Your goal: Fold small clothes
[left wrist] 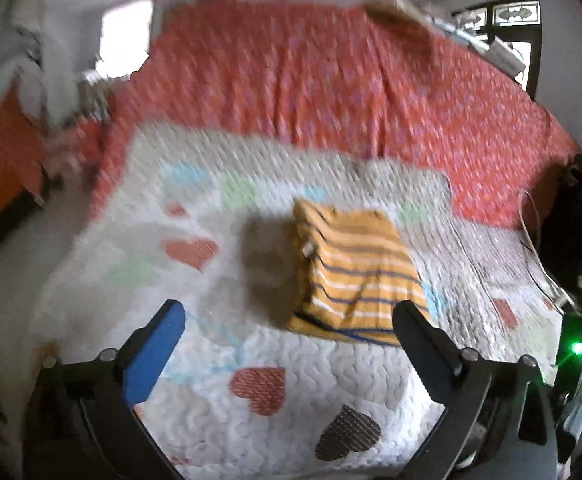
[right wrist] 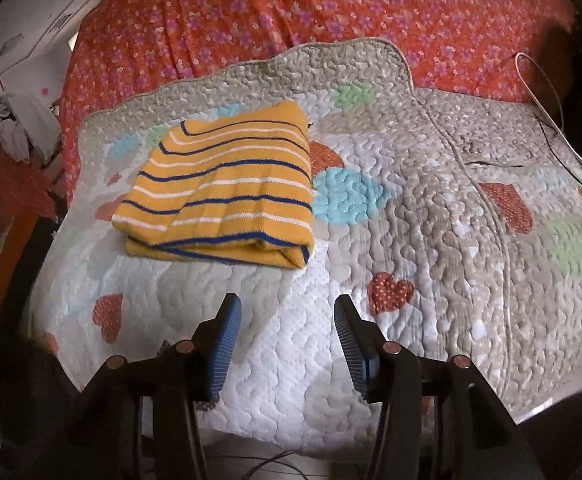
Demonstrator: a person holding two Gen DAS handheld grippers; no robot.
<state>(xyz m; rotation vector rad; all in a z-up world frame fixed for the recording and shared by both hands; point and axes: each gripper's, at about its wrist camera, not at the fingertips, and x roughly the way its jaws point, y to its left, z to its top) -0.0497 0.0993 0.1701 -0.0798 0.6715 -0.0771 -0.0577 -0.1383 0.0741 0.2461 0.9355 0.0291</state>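
A small yellow garment with blue and white stripes (left wrist: pixel 355 272) lies folded into a compact rectangle on the white quilted mat with hearts (left wrist: pixel 211 360). It also shows in the right wrist view (right wrist: pixel 227 184), left of centre on the mat (right wrist: pixel 411 240). My left gripper (left wrist: pixel 291 316) is open wide and empty, hovering just in front of the garment, its right finger near the garment's near corner. My right gripper (right wrist: pixel 287 308) is open and empty, above the mat a short way in front of the garment. The left wrist view is motion-blurred.
The mat lies on a bed with a red floral sheet (right wrist: pixel 331 4). A white cable (right wrist: pixel 547 92) runs along the right side of the mat. A pile of pale clothes (right wrist: pixel 15 132) sits at the left. The bed's front edge is just below the grippers.
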